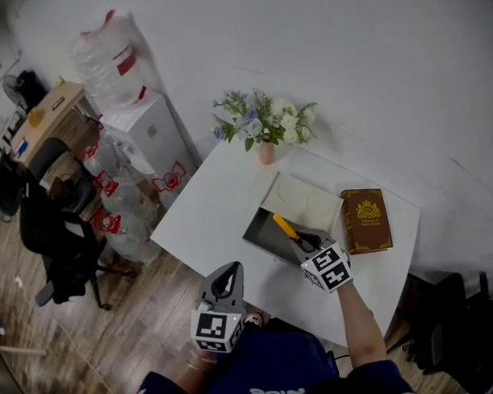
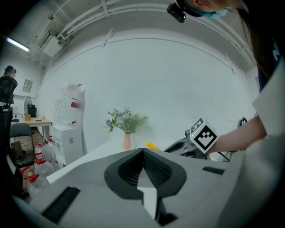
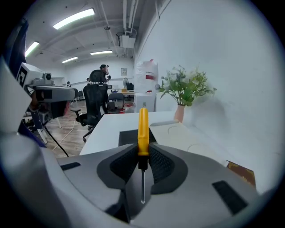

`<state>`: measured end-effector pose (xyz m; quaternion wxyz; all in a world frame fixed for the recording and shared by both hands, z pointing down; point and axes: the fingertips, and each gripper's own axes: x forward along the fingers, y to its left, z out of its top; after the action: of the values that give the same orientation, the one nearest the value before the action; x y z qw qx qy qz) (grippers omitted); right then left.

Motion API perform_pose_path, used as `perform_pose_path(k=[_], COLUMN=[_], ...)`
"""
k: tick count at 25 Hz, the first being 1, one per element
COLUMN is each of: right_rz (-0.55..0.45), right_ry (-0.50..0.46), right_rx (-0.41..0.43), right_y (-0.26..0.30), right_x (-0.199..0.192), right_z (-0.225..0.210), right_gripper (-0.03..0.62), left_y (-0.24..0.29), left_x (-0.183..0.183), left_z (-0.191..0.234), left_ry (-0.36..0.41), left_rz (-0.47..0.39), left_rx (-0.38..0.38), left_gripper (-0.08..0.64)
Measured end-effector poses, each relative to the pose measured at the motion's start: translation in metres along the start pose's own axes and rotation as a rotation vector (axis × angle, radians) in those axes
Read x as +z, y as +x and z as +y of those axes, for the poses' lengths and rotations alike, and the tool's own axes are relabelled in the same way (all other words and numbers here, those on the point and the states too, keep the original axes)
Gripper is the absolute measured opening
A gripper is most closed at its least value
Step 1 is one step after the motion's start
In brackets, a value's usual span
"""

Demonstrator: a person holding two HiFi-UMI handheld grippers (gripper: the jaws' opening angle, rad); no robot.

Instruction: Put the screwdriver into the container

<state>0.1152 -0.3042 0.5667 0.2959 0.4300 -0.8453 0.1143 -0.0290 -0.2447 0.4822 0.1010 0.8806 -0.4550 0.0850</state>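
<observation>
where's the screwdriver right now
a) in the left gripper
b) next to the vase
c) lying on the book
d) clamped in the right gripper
d: in the right gripper view, the jaws of the right gripper are closed on the screwdriver at the base of its yellow handle, which points out toward the container.

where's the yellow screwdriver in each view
Head view: screwdriver right of center, over the container, in the right gripper.
Left gripper view: yellow handle tip just right of center.
Right gripper view: center, handle upright between the jaws.
Shared landmark: the flower vase.
</observation>
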Motion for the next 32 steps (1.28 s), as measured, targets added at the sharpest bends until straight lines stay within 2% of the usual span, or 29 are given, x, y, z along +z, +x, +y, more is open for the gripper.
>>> perform_pose_path(k=[14,25,32], right_rz=[0.207,0.414,0.457], right_ry=[-0.025,-0.04,-0.055], right_rx=[0.096,0.1,0.092], right_y=[0.066,0.086,0.094], right_x=[-0.037,-0.071,-0.076], right_z=[0.006,0.005,0.003], right_gripper=[0.089,0.089,0.089], left_y=[-0.011,-0.015,-0.016], left_x=[-0.004,-0.002,-0.004], left_z=[0.025,0.035,0.035], left_ry=[-0.015,-0.003,0.0], left_rz=[0.027,0.024,0.034], left_rx=[0.096,0.139,0.153], left_gripper=[0.017,0.017,0.017])
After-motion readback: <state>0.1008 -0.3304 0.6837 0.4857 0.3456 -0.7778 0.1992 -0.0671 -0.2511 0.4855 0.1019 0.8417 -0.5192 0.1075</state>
